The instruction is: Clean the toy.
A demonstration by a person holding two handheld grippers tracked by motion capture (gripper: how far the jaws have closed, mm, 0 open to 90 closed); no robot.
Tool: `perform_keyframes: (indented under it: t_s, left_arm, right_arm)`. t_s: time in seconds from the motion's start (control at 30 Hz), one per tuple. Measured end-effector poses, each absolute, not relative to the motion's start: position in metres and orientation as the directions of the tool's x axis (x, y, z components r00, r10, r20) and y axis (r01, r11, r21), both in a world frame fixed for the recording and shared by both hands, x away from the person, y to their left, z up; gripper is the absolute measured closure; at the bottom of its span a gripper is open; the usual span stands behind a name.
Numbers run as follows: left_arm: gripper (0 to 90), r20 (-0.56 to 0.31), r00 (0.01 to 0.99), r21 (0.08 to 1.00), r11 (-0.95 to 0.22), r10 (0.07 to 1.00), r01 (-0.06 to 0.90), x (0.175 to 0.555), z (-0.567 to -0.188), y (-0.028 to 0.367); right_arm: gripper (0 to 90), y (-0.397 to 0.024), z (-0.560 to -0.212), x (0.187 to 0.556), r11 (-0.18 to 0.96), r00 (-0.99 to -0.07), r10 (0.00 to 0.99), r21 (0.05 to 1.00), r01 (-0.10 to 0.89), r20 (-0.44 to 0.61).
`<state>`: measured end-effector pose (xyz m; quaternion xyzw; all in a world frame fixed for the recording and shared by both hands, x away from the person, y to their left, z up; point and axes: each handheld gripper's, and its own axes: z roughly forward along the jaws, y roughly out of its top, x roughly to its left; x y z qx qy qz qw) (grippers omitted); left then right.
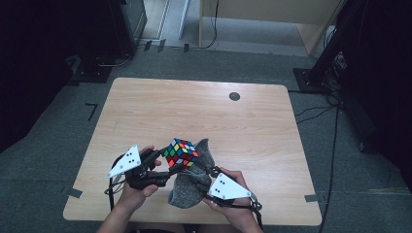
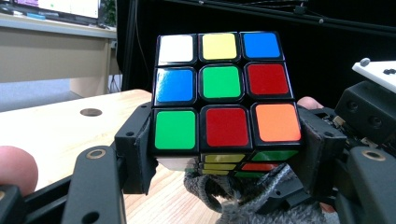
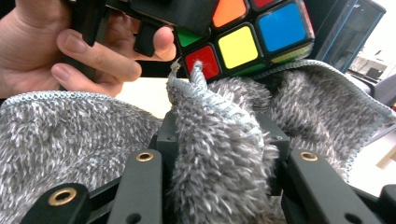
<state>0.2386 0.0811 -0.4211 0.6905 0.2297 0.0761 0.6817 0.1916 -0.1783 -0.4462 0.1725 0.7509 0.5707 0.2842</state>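
A scrambled colour cube [image 1: 180, 152] is held above the wooden table [image 1: 194, 111], near its front edge. My left gripper [image 1: 167, 164] is shut on the cube [image 2: 223, 93], its black pads pressed on the cube's two lower sides. A fluffy grey cloth [image 1: 190, 187] hangs under and to the right of the cube. My right gripper [image 1: 203, 175] is shut on a bunched fold of the cloth [image 3: 219, 154], which rises between its jaws and touches the cube's underside [image 3: 243, 44]. A hand [image 3: 70, 46] holds the left gripper.
A small dark round hole [image 1: 234, 96] sits in the table's far right part. Beyond the table lie grey carpet, cables [image 1: 320, 111] at the right and dark stands. Pale furniture [image 1: 272, 14] stands at the back.
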Motion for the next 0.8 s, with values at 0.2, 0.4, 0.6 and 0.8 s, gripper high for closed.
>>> perform_keyframes:
  t_s: [0.2,0.4,0.6,0.8]
  left_arm:
    - [34.1,-0.209,0.888,0.976,0.026,0.410,0.217,0.238,-0.422,0.078]
    - [34.1,-0.210,0.886,0.976,0.031,0.414,0.217,0.238,-0.422,0.080]
    - [34.2,-0.209,0.886,0.975,0.020,0.413,0.221,0.239,-0.423,0.079]
    - [34.1,-0.214,0.884,0.974,0.022,0.415,0.226,0.239,-0.424,0.078]
  right_arm:
    - [62.7,-0.191,-0.440,0.195,0.238,-0.742,0.640,0.970,-0.058,-0.202]
    - [62.4,-0.173,-0.450,0.190,0.308,-0.777,0.579,0.949,-0.071,-0.246]
    - [62.3,-0.188,-0.443,0.194,0.252,-0.733,0.646,0.966,-0.059,-0.213]
    - [61.7,-0.181,-0.448,0.193,0.271,-0.769,0.604,0.961,-0.052,-0.212]
